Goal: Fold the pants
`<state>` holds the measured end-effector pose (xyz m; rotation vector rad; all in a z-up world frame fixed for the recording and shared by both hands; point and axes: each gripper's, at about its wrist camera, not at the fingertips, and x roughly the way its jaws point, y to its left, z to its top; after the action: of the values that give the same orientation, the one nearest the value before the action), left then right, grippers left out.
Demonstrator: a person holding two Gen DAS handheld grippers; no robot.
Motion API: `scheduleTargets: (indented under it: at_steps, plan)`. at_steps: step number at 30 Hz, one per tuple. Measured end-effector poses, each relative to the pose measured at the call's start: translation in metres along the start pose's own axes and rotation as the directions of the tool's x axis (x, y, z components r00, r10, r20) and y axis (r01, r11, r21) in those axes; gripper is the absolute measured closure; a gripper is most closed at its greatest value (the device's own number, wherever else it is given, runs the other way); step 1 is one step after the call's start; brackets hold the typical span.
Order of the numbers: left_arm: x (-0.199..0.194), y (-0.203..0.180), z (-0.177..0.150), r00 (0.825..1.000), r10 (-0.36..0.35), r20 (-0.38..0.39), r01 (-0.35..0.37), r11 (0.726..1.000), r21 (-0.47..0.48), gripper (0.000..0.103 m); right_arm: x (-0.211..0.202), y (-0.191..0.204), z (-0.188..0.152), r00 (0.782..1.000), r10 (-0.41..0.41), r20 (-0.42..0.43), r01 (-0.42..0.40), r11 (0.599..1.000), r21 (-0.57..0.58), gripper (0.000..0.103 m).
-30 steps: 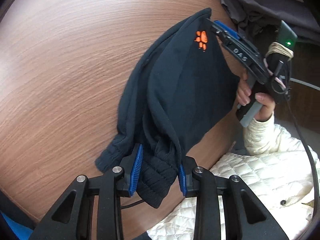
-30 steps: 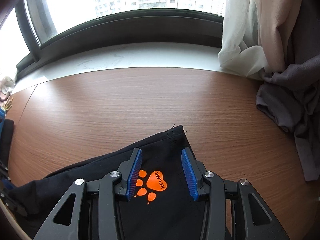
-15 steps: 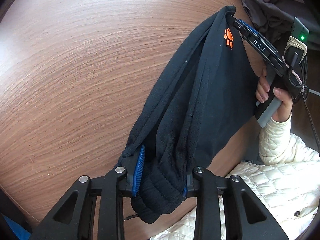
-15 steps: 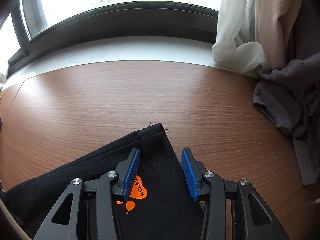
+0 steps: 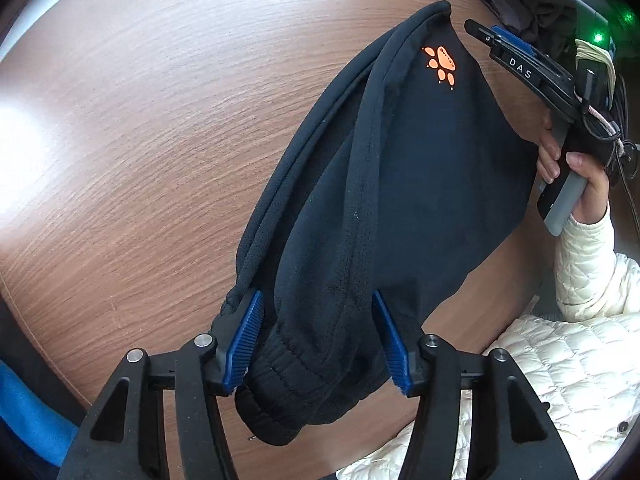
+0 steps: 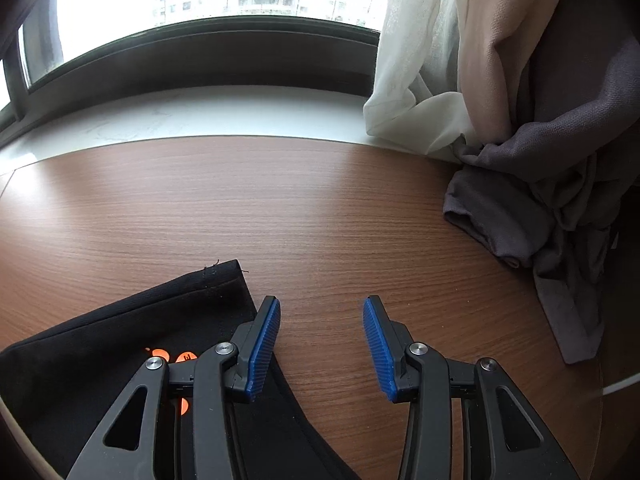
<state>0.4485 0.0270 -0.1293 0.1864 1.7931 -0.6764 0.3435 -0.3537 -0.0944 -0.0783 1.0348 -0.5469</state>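
Black pants [image 5: 400, 184] with an orange paw logo [image 5: 440, 64] lie folded lengthwise on the brown wooden table [image 5: 140, 140]. My left gripper [image 5: 318, 340] has its jaws spread around the ribbed cuff end, which bulges between the blue pads and hangs over the table's near edge. My right gripper [image 6: 320, 344] is open and empty, off the right side of the pants' far corner [image 6: 224, 280]. It also shows in the left wrist view [image 5: 480, 36], clear of the cloth.
A grey garment [image 6: 540, 220] and pale curtains [image 6: 440, 60] sit at the table's far right by the windowsill [image 6: 200, 112]. The person's white quilted jacket [image 5: 560, 360] is at the near edge. A blue object [image 5: 28, 412] lies at lower left.
My right gripper has opened, let go of the logo corner and shifted right off the pants. My left gripper's jaws have widened around the cuff. The pants have settled onto the table.
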Motion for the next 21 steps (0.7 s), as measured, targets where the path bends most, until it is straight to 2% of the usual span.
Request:
scheduleTargets:
  at_steps: [3,5,6,8,10,12,16,19,21]
  plan:
    - [-0.017,-0.009,-0.005,0.995,0.081,0.064,-0.08,0.997,-0.01,0.038,-0.01,0.0,-0.003,1.0,0.025,0.003,-0.025,1.0,0.006,0.061]
    - [-0.027,-0.015,-0.008,0.982,0.164,0.091,-0.164,0.986,-0.01,0.038,-0.014,-0.004,-0.003,0.999,0.037,0.007,-0.037,0.999,0.01,0.061]
    - [-0.031,-0.018,-0.01,0.973,0.208,0.104,-0.209,0.978,-0.003,0.038,-0.02,-0.004,-0.004,0.999,0.045,0.016,-0.045,0.999,0.005,0.061]
    - [-0.041,-0.026,-0.017,0.941,0.301,0.157,-0.306,0.952,0.004,0.038,-0.031,-0.005,-0.007,0.998,0.057,0.035,-0.057,0.998,-0.01,0.061]
    - [-0.048,-0.033,-0.025,0.908,0.367,0.2,-0.372,0.928,-0.015,0.038,-0.043,-0.005,-0.008,0.996,0.066,0.057,-0.064,0.997,-0.03,0.061]
    - [-0.056,-0.04,-0.036,0.901,0.356,0.25,-0.359,0.933,-0.033,0.039,-0.055,-0.002,-0.01,0.993,0.089,0.072,-0.086,0.995,-0.052,0.06]
    - [-0.06,-0.048,-0.059,0.904,0.293,0.312,-0.291,0.955,-0.054,0.043,-0.061,0.009,-0.011,0.982,0.182,0.056,-0.178,0.982,-0.069,0.06]
    - [-0.06,-0.047,-0.072,0.901,0.248,0.356,-0.241,0.968,-0.063,0.044,-0.054,0.018,-0.009,0.977,0.211,0.035,-0.207,0.974,-0.093,0.06]
    - [-0.057,-0.037,-0.083,0.889,0.239,0.391,-0.232,0.97,-0.067,0.044,-0.054,0.026,-0.008,0.973,0.232,0.016,-0.228,0.966,-0.119,0.06]
